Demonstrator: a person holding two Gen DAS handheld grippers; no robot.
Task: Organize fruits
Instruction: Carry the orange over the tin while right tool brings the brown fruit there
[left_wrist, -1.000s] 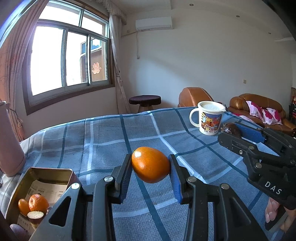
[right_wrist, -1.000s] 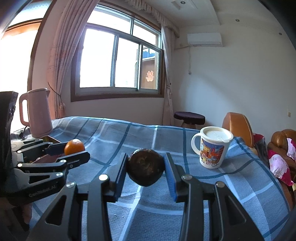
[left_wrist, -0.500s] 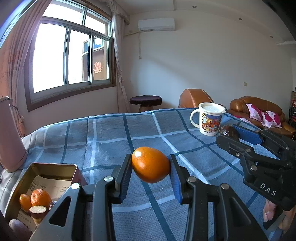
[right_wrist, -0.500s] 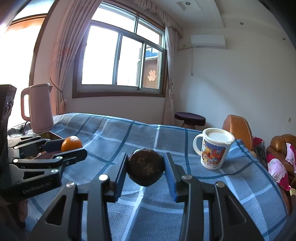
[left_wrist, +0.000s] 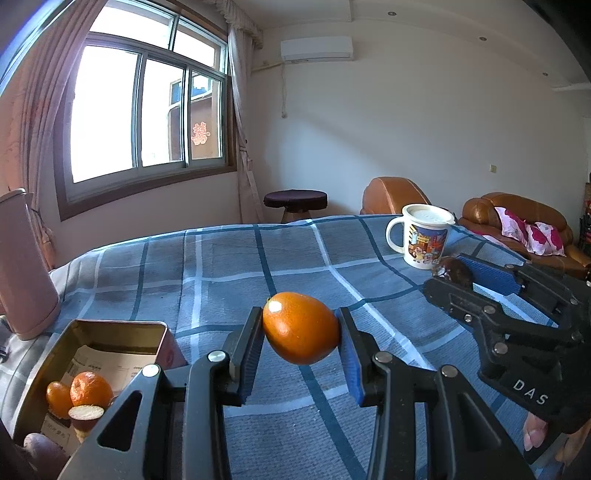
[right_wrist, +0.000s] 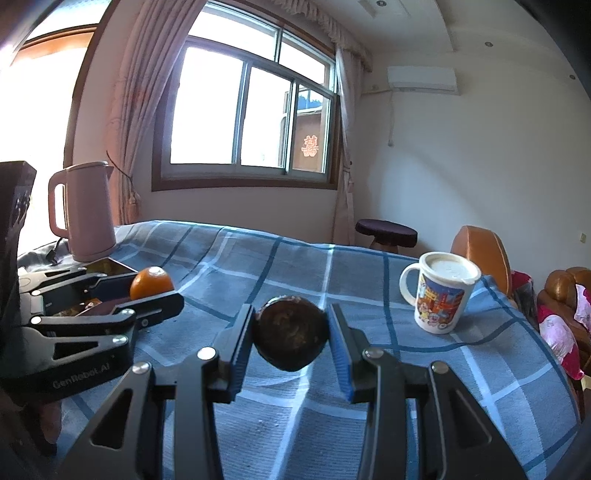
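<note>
Broadly, a bench (left_wrist: 229, 266) draped in a blue plaid cloth fills both views, with a window, curtains and brown sofas behind it. At the bench's far left edge a pink kettle (right_wrist: 86, 212) stands upright, and just in front of it, towards the near left corner, an open metal tin (left_wrist: 110, 332) lined with printed paper rests on the cloth. Near the far right edge a white cartoon-printed mug (right_wrist: 441, 295) with a pale lid stands upright, well apart from the tin. The left gripper (left_wrist: 300, 341) hangs above the cloth near the bench's near edge, its jaws drawn in to a narrow gap and pressed on both sides of an orange fruit (left_wrist: 300, 326), which is lifted clear of the cloth and to the right of the tin. The right gripper (right_wrist: 291, 338) is level with it on the right side, its jaws likewise narrowed and clamped on a dark brown round fruit (right_wrist: 291, 338), held off the cloth and nearer than the mug. Inside the tin, at its near end, lie two small oranges (left_wrist: 90, 387) touching each other, and just in front of them a cut piece of fruit (left_wrist: 85, 413) with a pale face turned up. A fingertip (left_wrist: 533, 434) shows under the right gripper's handle.
</note>
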